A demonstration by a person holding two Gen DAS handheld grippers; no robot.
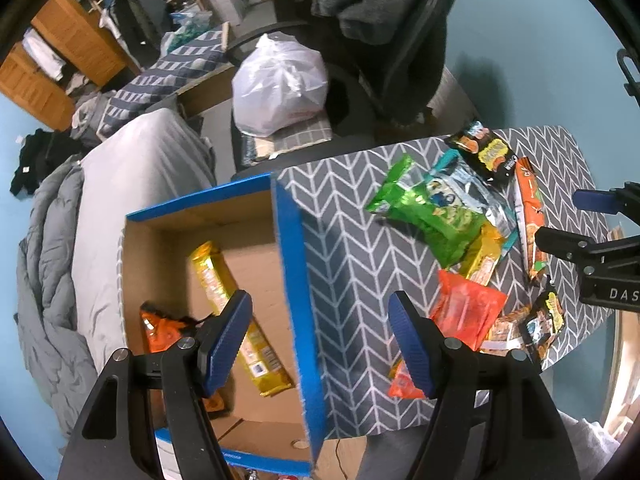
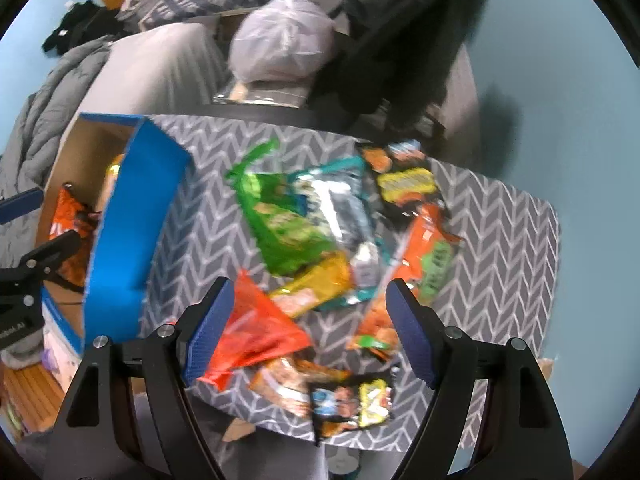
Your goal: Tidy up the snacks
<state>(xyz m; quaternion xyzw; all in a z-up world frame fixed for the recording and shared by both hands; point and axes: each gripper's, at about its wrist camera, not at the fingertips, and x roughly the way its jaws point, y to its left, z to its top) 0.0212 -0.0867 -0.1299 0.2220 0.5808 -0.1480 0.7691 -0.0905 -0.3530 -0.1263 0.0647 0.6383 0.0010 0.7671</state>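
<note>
A blue-rimmed cardboard box (image 1: pixel 292 264) stands at the left of the table and holds a gold packet (image 1: pixel 236 316) and an orange packet (image 1: pixel 160 330). A pile of snack packets lies on the grey chevron tablecloth (image 1: pixel 352 216): a green bag (image 1: pixel 424 212), a silver-teal bag (image 1: pixel 476 196), a red bag (image 1: pixel 466 312), a black bag (image 1: pixel 486 154). My left gripper (image 1: pixel 320 344) is open and empty above the box's right wall. My right gripper (image 2: pixel 310 330) is open and empty above the red bag (image 2: pixel 256 332) and the green bag (image 2: pixel 280 220).
A black chair with a white plastic bag (image 1: pixel 276 84) and dark clothing stands behind the table. A bed with grey bedding (image 1: pixel 132 184) lies at the left. The right gripper (image 1: pixel 576 236) shows at the right edge of the left wrist view.
</note>
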